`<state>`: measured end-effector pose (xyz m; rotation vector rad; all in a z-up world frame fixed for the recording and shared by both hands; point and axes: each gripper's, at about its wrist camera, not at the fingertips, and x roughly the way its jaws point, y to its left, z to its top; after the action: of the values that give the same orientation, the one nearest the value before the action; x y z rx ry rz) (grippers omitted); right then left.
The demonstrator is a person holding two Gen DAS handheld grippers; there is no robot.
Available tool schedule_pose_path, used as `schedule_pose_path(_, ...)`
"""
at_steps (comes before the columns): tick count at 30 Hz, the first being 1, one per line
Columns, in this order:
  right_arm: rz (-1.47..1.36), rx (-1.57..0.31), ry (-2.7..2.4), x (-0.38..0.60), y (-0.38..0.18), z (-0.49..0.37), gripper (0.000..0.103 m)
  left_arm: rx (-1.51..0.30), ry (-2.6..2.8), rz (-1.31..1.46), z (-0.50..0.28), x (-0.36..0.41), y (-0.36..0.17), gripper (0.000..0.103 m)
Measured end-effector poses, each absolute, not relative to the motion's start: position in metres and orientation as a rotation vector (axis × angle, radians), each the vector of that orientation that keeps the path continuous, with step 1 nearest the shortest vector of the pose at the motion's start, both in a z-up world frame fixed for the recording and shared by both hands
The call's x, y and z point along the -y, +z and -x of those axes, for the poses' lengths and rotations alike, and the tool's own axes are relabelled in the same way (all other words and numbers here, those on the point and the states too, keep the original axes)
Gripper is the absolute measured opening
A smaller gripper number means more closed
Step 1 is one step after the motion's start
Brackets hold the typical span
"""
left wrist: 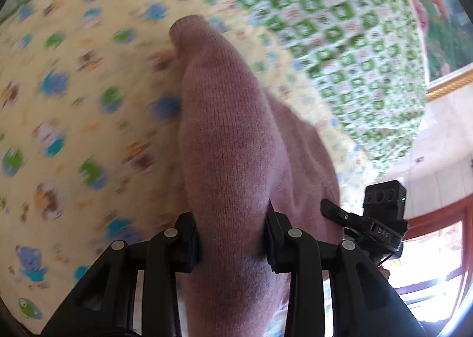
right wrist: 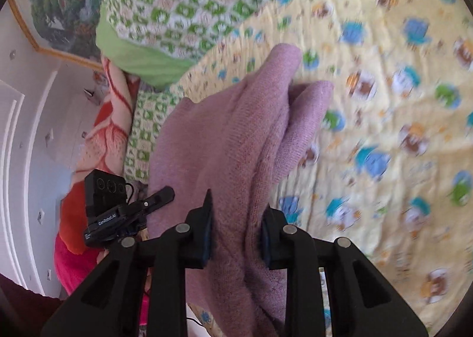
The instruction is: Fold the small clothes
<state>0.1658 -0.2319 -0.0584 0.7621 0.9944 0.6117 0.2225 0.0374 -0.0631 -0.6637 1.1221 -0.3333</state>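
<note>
One pink knitted garment (left wrist: pixel 230 136), clamped in two black two-finger grippers: the left (left wrist: pixel 232 236) and the right (right wrist: pixel 236 233). One yellow quilt printed with cartoon animals (left wrist: pixel 74 86) beneath, one green-and-white checked blanket (left wrist: pixel 340 27) at the far side, one gold-framed landscape picture (right wrist: pixel 50 21) on the far wall

A bed under a yellow sheet (left wrist: pixel 74 100) printed with small animals; a green-and-white checked quilt (left wrist: pixel 340 27) lies heaped on it toward one o'clock in the left view.
</note>
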Motion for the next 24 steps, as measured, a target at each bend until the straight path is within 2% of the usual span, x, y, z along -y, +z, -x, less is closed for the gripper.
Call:
schedule_pose_path(4, -0.708, -1.056, 0.533, 0.221, -0.087, -0.169, 0.03, -1.127, -0.295, 0.7, -0.213, -0.051, -0.086, 0.041)
schedule_pose_path(6, -0.744, -1.061, 0.516, 0.226, -0.094, -0.168, 0.036, -1.122, -0.271, 0.685, -0.211, -0.051, -0.084, 0.049)
schedule_pose_path(7, -0.75, -1.063, 0.508, 0.226, -0.094, -0.168, 0.043, -1.129, -0.249, 0.669, -0.209, -0.05, -0.082, 0.052)
schedule_pose_path(9, -0.748, -1.068, 0.479, 0.228, -0.089, -0.164, 0.049, -1.128, -0.224, 0.65, -0.205, -0.043, -0.077, 0.053)
schedule_pose_path(12, -0.713, -1.042, 0.455, 0.232, -0.071, -0.148, 0.049, -1.118, -0.199, 0.615, -0.189, -0.045, -0.07, 0.054)
schedule_pose_path(15, -0.663, -0.989, 0.444, 0.237, -0.054, -0.125, 0.049, -1.11, -0.176, 0.583, -0.168, -0.049, -0.062, 0.06)
schedule_pose_path(18, -0.59, -0.93, 0.465, 0.235, -0.038, -0.094, 0.049, -1.118, -0.179, 0.541, -0.141, -0.049, -0.06, 0.06)
schedule_pose_path(24, -0.494, -0.961, 0.472, 0.219, -0.052, -0.059, 0.049, -1.18, -0.202, 0.522, -0.111, -0.047, -0.076, 0.06)
